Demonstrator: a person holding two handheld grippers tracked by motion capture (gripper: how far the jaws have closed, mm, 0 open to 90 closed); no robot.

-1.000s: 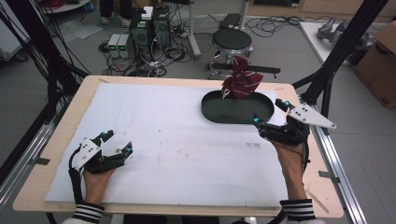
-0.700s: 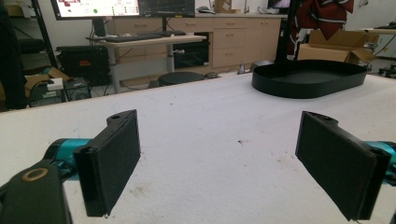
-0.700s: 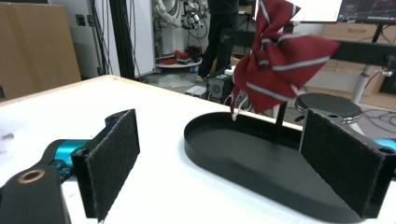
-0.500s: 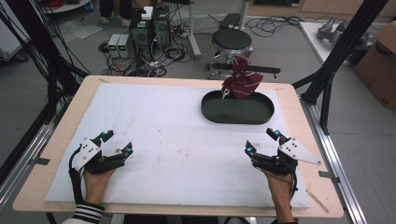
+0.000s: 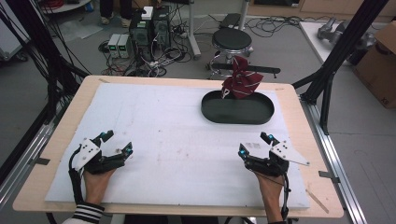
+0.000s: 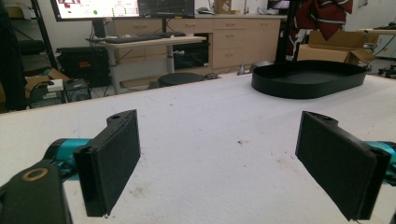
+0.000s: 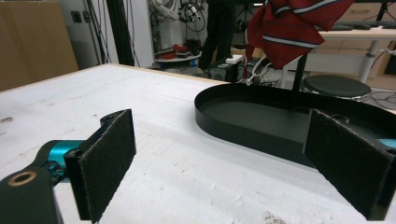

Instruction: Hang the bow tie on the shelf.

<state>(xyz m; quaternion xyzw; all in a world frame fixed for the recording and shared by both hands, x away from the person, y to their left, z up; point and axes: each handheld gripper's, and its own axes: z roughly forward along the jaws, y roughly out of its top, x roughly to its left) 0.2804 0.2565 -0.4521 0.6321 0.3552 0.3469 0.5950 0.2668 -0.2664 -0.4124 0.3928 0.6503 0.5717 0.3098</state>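
Far ahead of the wide-open right hand-held gripper (image 5: 256,145), the red cloth (image 5: 241,83) could slip off the tray (image 5: 237,112) rim.

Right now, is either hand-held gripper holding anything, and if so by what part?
Nothing is held. The left hand-held gripper and the right hand-held gripper both stand open over the white table cover, jaws apart and empty.

A black oval tray (image 5: 237,110) lies flat on the bench toward two o'clock, shallow-walled and dark inside. A crumpled dark red cloth (image 5: 241,84) with thin pale stripes stands bunched at its far rim, rising above the wall.
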